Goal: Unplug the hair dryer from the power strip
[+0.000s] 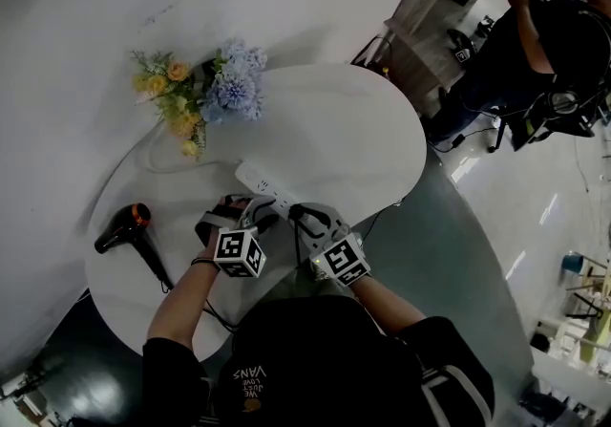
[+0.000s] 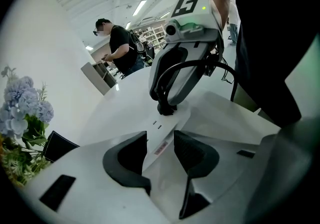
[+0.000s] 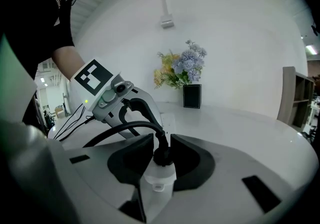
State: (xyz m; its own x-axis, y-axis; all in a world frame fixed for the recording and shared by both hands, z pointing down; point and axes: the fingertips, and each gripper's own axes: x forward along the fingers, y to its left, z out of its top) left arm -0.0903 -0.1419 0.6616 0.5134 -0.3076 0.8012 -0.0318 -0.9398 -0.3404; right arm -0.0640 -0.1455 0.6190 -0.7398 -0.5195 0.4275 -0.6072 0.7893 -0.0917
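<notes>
A white power strip (image 1: 256, 182) lies on the round white table (image 1: 363, 138). My left gripper (image 2: 160, 145) points down over the strip's (image 2: 159, 140) near part, and the strip runs between its pads. I see no squeeze, so it reads as open. A black plug (image 3: 162, 154) stands in the strip's end (image 3: 159, 180), its black cord (image 3: 125, 130) looping off to the left. My right gripper (image 3: 161, 154) is shut on that plug, a pad against each side. The black hair dryer (image 1: 124, 229) with its orange ring lies at the table's left.
A bunch of yellow and blue flowers (image 1: 205, 96) in a black vase (image 3: 191, 96) stands at the table's far side by the wall. A person (image 1: 535, 43) stands at a desk beyond the table. Both grippers work close together at the table's near edge.
</notes>
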